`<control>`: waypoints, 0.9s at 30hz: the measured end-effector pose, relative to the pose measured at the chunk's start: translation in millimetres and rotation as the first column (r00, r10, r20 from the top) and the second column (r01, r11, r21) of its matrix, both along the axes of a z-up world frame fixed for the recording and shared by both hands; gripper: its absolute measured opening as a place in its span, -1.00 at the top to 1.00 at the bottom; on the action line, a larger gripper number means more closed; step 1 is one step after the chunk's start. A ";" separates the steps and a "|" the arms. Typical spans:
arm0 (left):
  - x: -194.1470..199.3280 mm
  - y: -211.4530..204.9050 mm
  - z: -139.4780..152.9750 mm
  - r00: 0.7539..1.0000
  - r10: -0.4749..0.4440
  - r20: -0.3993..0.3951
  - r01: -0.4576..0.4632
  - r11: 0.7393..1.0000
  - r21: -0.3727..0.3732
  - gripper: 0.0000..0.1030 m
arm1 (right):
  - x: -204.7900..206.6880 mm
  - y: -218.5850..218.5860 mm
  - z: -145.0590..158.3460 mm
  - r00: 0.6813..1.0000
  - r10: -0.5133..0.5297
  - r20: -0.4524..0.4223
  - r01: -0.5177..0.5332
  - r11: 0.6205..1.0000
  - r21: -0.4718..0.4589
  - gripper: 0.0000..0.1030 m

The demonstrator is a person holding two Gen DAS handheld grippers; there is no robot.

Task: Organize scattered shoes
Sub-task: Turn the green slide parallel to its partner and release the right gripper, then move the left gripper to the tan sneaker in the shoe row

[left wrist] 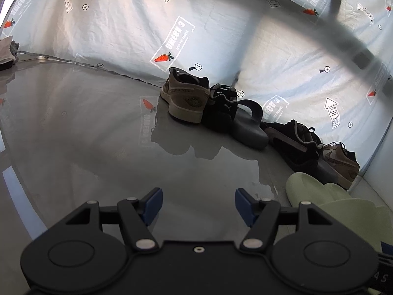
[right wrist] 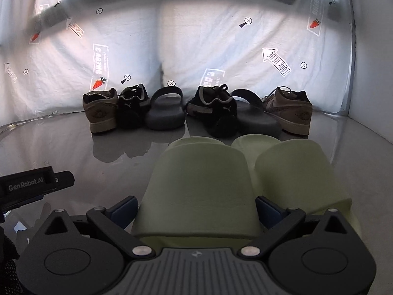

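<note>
My right gripper (right wrist: 196, 209) is shut on the strap of a pale green slide (right wrist: 199, 189), with a blue pad against each side. A second pale green slide (right wrist: 294, 174) lies right beside it. Behind them, along the sheet, stand a tan sneaker (right wrist: 100, 113), a black sneaker (right wrist: 132, 110), a dark slide (right wrist: 165, 113), another black sneaker (right wrist: 216, 113), another dark slide (right wrist: 255, 115) and a second tan sneaker (right wrist: 289, 113). My left gripper (left wrist: 198, 205) hangs open over the glossy floor with nothing between its fingers. To its right a green slide (left wrist: 312, 189) shows.
A white printed sheet (right wrist: 196, 49) forms the back wall, and a pale side wall (right wrist: 368, 98) closes the right. The glossy grey floor (left wrist: 86, 135) stretches leftwards, with a crumpled cloth (left wrist: 8, 51) at its far left edge. The left gripper's body (right wrist: 36, 186) shows at the lower left.
</note>
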State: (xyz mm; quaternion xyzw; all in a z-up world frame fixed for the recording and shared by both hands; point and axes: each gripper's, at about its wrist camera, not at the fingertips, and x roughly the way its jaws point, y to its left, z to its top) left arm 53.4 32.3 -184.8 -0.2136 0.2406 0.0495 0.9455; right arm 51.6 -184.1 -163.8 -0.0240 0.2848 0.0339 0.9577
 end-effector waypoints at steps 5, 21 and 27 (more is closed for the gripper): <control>0.6 0.1 0.3 1.000 0.000 -0.002 0.000 1.000 0.001 -0.28 | 4.9 -16.9 -0.5 0.999 -0.038 0.007 0.038 0.999 0.000 -0.94; -1.6 2.9 1.2 1.000 0.002 -0.003 -0.002 1.000 0.001 -0.28 | 10.9 -123.2 3.3 0.971 -0.239 0.007 0.239 0.971 -0.014 -0.95; -1.5 2.3 1.4 1.000 0.000 -0.002 0.000 1.000 0.002 -0.28 | 14.2 -148.5 3.6 0.978 -0.209 0.007 0.209 0.978 -0.027 -0.95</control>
